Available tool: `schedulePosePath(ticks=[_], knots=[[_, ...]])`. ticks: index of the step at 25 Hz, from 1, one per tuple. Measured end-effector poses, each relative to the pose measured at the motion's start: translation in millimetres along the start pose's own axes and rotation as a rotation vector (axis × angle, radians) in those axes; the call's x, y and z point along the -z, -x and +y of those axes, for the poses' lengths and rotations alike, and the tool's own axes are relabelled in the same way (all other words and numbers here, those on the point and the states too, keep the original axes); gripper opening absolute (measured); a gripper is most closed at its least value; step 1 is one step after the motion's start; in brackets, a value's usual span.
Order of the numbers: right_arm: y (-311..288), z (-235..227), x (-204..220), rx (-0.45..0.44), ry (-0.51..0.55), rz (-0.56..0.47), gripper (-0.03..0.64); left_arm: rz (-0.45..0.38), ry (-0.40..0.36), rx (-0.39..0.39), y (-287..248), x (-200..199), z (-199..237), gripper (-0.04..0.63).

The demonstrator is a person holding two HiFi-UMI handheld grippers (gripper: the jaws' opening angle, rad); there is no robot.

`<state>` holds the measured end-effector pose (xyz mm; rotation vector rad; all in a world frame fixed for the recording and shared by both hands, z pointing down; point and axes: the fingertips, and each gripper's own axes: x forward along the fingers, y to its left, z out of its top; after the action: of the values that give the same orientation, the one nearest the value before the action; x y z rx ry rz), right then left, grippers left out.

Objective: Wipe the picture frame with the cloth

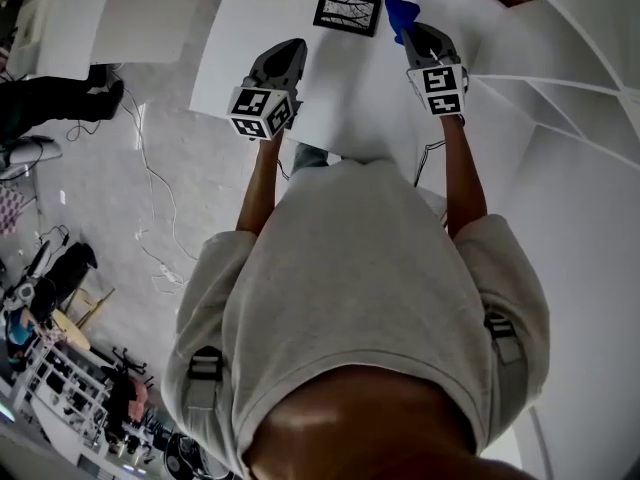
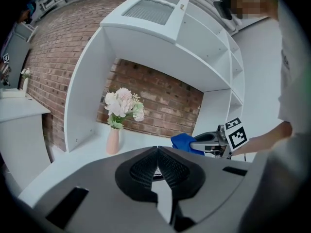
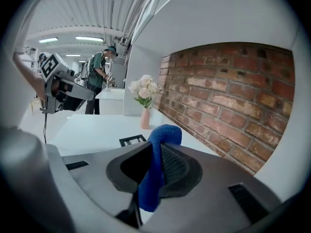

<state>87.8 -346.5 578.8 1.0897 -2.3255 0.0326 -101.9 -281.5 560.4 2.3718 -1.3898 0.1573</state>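
A black picture frame (image 1: 347, 11) lies flat on the white table (image 1: 350, 98), towards its far edge. My right gripper (image 1: 410, 30) hovers just right of the frame, shut on a blue cloth (image 1: 400, 13) that sticks out past its tips. In the right gripper view the cloth (image 3: 158, 164) hangs folded between the pads, with the frame (image 3: 132, 140) on the table beyond it. My left gripper (image 1: 292, 48) is held near and to the left of the frame, its jaws shut with nothing in them. From the left gripper view, the cloth (image 2: 183, 142) and right gripper (image 2: 214, 140) show to the right.
A pink vase of pale flowers (image 2: 113, 140) stands at the back of the table against the brick wall (image 3: 228, 101). White shelf units (image 1: 560, 88) flank the table on the right. A person (image 3: 99, 81) stands far off in the room. Cables trail on the floor (image 1: 150, 178) at left.
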Motion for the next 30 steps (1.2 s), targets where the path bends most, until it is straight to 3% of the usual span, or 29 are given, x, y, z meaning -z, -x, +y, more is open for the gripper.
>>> schedulePosePath(ticks=[7,21,30], knots=[[-29,17,0,-0.022,0.191,0.053,0.061,0.010,0.012,0.041,0,8,7,0.017],[-104,12,25,-0.048,0.792,0.282,0.061,0.036,0.019,0.061,9,22,-2,0.017],[-132,7,39,-0.046,0.832,0.359,0.061,0.053,0.029,0.054,20,31,-7,0.017]])
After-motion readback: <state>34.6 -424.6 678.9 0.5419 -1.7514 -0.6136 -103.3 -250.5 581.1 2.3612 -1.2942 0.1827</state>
